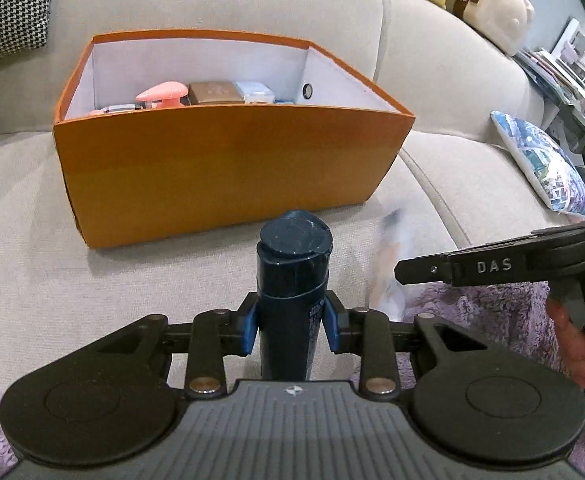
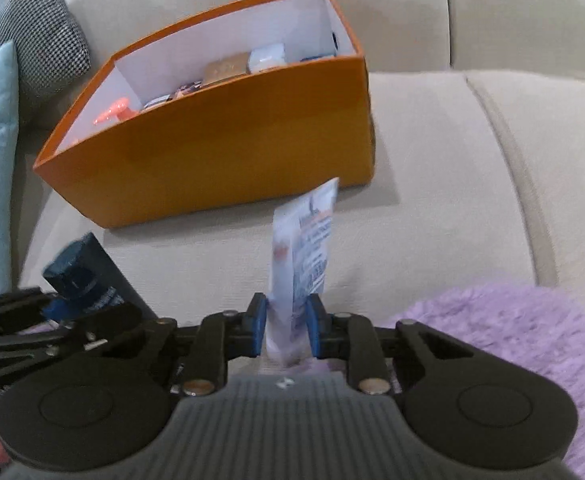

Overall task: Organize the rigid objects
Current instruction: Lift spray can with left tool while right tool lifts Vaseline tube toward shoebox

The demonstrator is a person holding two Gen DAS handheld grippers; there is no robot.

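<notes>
Blue-padded left tongs (image 1: 291, 326) clamp dark bottle (image 1: 291, 280) (orange box (image 1: 228, 168) beyond).

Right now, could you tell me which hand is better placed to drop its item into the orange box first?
Probably the left: its tool faces the orange box squarely, holding the dark blue bottle. The right tool grips a white tube but sits off the box's corner.

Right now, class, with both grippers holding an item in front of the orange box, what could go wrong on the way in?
1. The left gripper pinches the dark blue bottle low on its body, so the tall top could tip or slip.
2. The white tube in the right gripper looks blurred, possibly swinging; it may catch the orange box wall.
3. The grippers sit close together and could collide.
</notes>
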